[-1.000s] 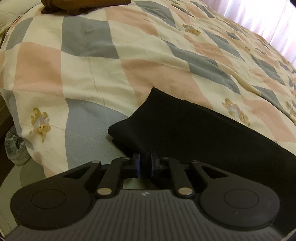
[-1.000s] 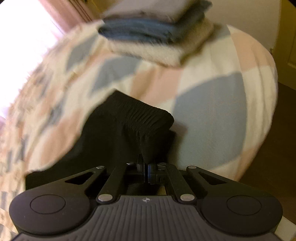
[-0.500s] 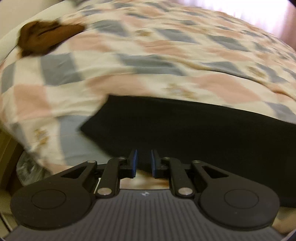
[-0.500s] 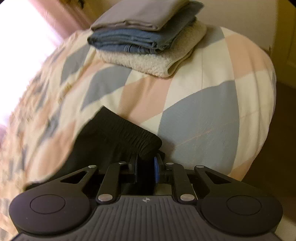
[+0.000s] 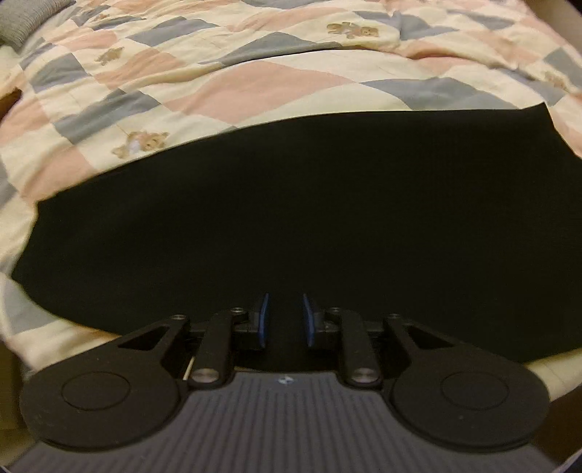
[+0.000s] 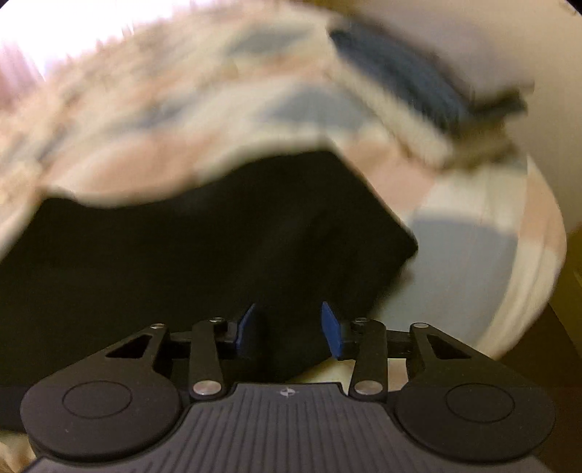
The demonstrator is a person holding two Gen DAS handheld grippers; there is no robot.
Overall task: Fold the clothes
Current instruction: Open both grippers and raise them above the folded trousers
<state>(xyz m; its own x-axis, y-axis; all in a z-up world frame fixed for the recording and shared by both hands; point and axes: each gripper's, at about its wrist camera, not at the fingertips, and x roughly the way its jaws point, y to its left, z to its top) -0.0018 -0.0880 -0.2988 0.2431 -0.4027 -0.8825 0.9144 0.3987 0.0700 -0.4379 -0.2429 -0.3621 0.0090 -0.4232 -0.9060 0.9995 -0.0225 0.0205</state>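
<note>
In the left wrist view, the left claw (image 5: 283, 320) sits at the bottom centre of the frame with its blue-padded fingers (image 5: 262, 320) parted and nothing between them. Right in front of it a flat black cloth garment (image 5: 291, 218) lies spread across the middle of the frame, its near edge running under the claw and its far edge cutting a clean line from the left to the upper right. It rests on a bed under a checked quilt of cream, pink and grey patches with small teddy bears (image 5: 254, 72), which fills the upper half. A grey knitted piece (image 5: 22, 18) shows at the upper left corner.

The right wrist view is blurred. The right claw (image 6: 289, 333) at the bottom centre is spread wide, gripping nothing, with the black garment (image 6: 200, 254) just ahead of its blue pads and one corner of the cloth reaching to the right of centre. Beyond, at the upper right, a stack of folded clothes in blue and cream (image 6: 418, 94) sits on the quilt (image 6: 182, 109); its details cannot be made out.
</note>
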